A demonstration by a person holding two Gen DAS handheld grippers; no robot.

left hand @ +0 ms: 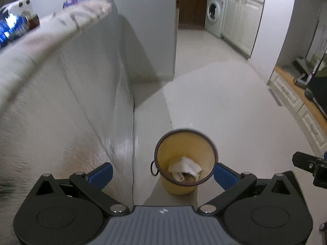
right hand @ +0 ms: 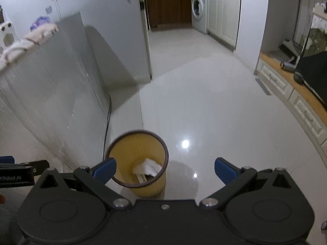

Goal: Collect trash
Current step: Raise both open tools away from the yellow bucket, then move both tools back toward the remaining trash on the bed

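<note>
A yellow waste bin [left hand: 179, 143] with a dark rim stands on the pale floor; it also shows in the right wrist view [right hand: 132, 145]. Crumpled white paper [left hand: 187, 166] lies inside it, also seen from the right [right hand: 147, 168]. My left gripper [left hand: 163, 172] is open and empty, above the bin, its blue fingertips [left hand: 102, 173] on either side of it. My right gripper [right hand: 165, 169] is open and empty, above and just right of the bin, with one blue fingertip [right hand: 105, 170] over its rim.
A grey cabinet [left hand: 71, 102] with a cloth-covered top [left hand: 61, 26] stands left of the bin, with a cable [right hand: 107, 122] down its side. A washing machine [left hand: 214, 14] and white cupboards [left hand: 239, 20] lie beyond. A low wooden-topped unit [right hand: 296, 96] runs along the right.
</note>
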